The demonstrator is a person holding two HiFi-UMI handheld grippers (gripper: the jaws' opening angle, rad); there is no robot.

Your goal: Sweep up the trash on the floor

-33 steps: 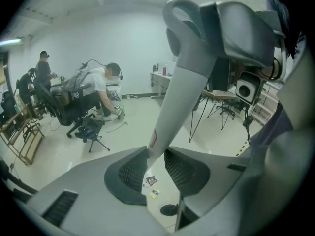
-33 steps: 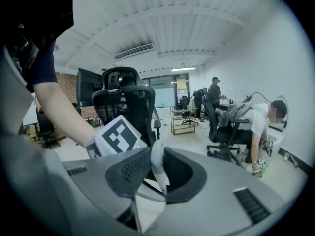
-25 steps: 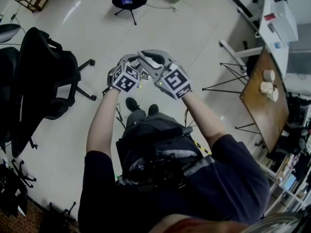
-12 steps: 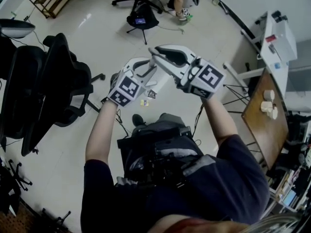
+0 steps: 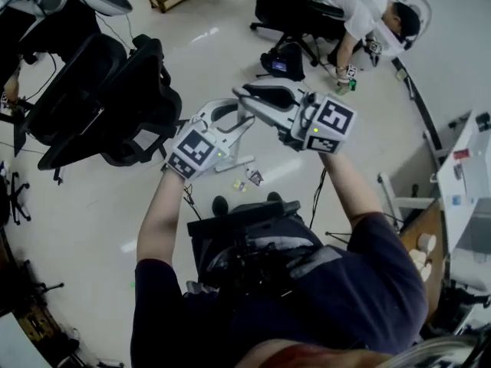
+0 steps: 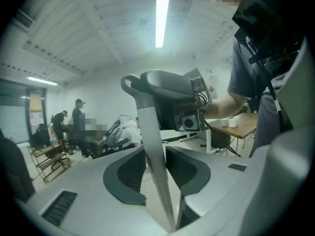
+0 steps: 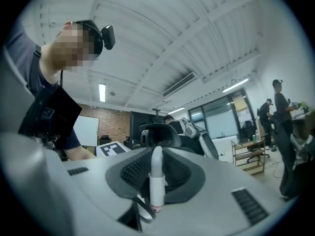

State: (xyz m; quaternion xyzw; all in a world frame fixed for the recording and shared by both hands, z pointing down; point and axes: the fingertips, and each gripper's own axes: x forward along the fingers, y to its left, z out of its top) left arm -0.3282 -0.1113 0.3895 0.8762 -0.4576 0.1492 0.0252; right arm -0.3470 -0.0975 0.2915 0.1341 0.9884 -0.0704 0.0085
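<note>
Both grippers are held up in front of the person's chest in the head view. My left gripper (image 5: 230,115) has a flat grey handle (image 6: 150,146) running up between its jaws. The jaws have just been opening, and a slit of floor shows beside the handle. My right gripper (image 5: 257,94) is just above and to the right of it; its jaws have just been closing and are shut on a white round rod (image 7: 156,178). Small trash scraps (image 5: 254,177) lie on the pale floor (image 5: 230,37) below the hands, beside a white base piece (image 5: 234,162).
Black office chairs (image 5: 115,98) stand close on the left. A person (image 5: 360,10) sits bent over at the upper right, with a black bag on a stand (image 5: 284,61) nearby. A wooden table (image 5: 430,240) and a white desk (image 5: 464,175) line the right edge.
Both grippers have risen and tilted up from pointing at the floor. The head view has swung toward the far room, bringing the seated person and the scraps into sight.
</note>
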